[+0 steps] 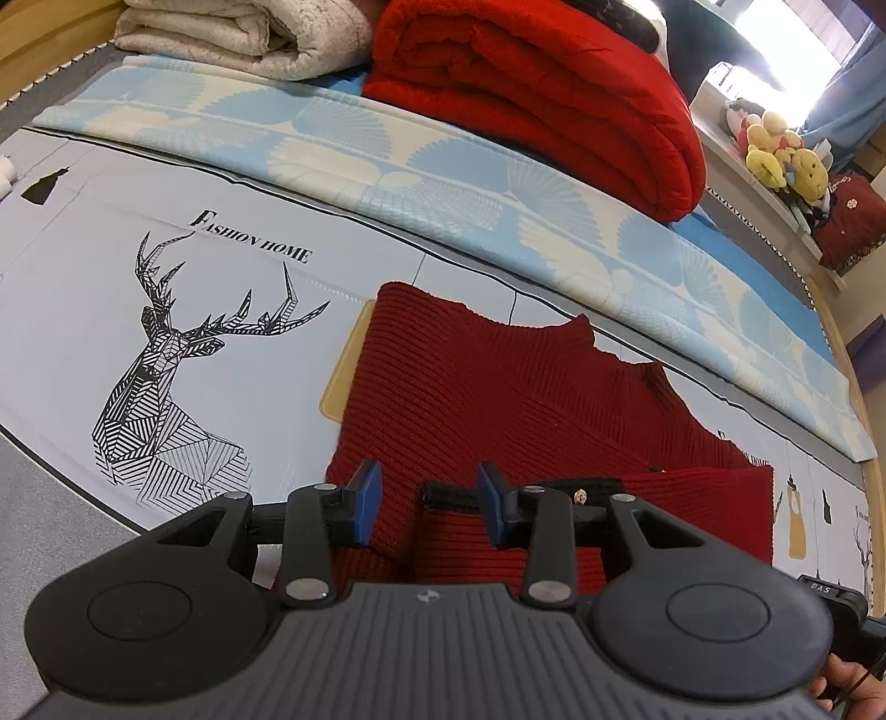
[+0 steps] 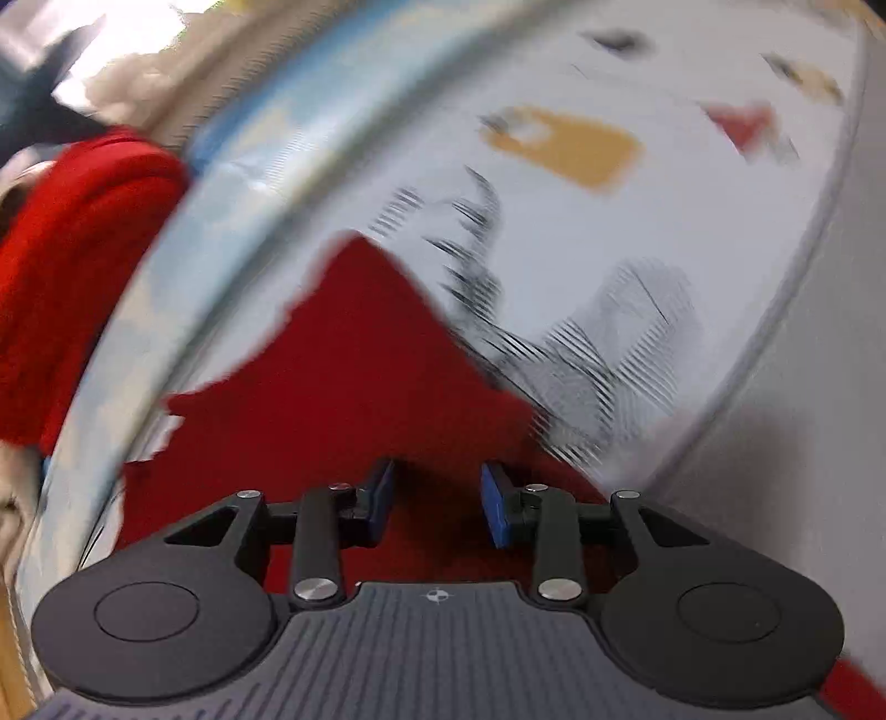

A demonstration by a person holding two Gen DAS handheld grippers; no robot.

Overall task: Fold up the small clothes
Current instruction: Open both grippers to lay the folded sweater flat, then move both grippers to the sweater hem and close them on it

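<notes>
A dark red ribbed knit sweater [image 1: 498,399] lies partly folded on a white mat with a deer print [image 1: 166,343]. A black trim strip with a gold button [image 1: 580,497] crosses the near part of the sweater. My left gripper [image 1: 431,504] hangs just over that near edge, its blue pads [image 1: 365,504] apart and pressing on nothing. The right wrist view is blurred. There the same sweater [image 2: 354,376] spreads below my right gripper [image 2: 437,501], which stands open over the red fabric with nothing clamped.
A folded red quilt [image 1: 531,94] and a beige quilt [image 1: 238,39] sit at the far side of the bed, behind a light blue fan-patterned sheet [image 1: 387,166]. Plush toys [image 1: 781,155] rest on a ledge at the right. A hand [image 1: 847,687] shows at the bottom right.
</notes>
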